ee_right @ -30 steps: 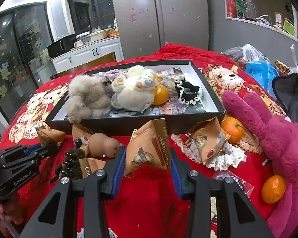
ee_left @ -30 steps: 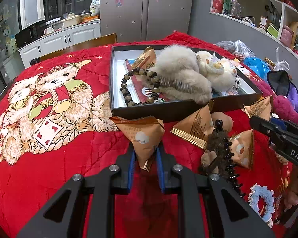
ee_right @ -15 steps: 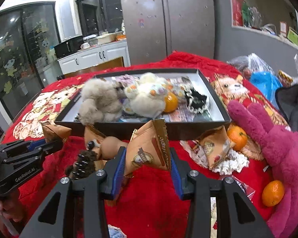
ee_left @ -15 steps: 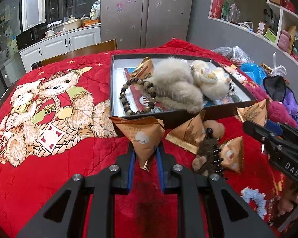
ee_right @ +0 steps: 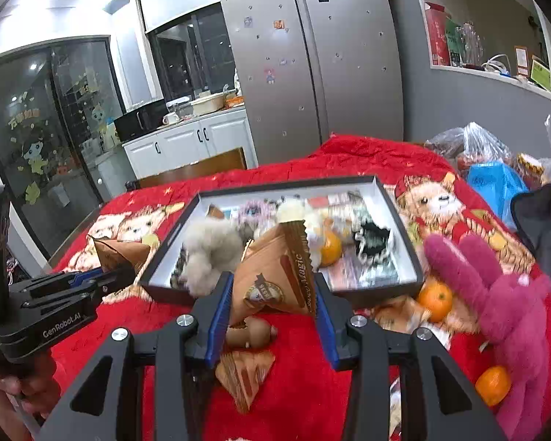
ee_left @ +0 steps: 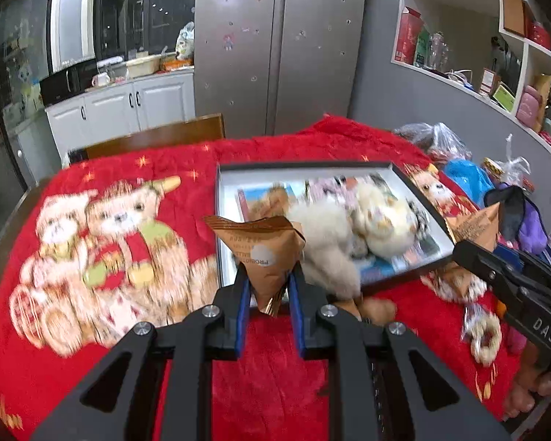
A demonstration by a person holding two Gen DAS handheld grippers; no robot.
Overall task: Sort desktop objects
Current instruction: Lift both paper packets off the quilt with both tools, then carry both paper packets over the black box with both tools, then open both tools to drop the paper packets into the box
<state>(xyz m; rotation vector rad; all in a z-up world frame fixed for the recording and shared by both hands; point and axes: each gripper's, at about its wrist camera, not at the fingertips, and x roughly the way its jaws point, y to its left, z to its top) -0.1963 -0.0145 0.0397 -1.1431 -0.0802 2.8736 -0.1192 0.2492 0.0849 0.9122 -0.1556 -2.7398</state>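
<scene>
My left gripper is shut on a brown triangular snack packet, held above the red cloth just before the black tray. My right gripper is shut on a second brown packet marked "Magic", also lifted in front of the tray. The tray holds fluffy plush toys, an orange and a black hair tie. In the right wrist view the left gripper shows at far left with its packet. At the right edge of the left wrist view the right gripper carries its packet.
A red bear-print blanket covers the table. Loose on it lie another packet, a small brown figure, oranges, a pink plush rabbit and a lace ring. Plastic bags crowd the right; a wooden chair stands behind.
Both grippers have risen with their packets, and the views now look over the tray from higher up. The tray and table objects sit lower in the frames. Grips are unchanged.
</scene>
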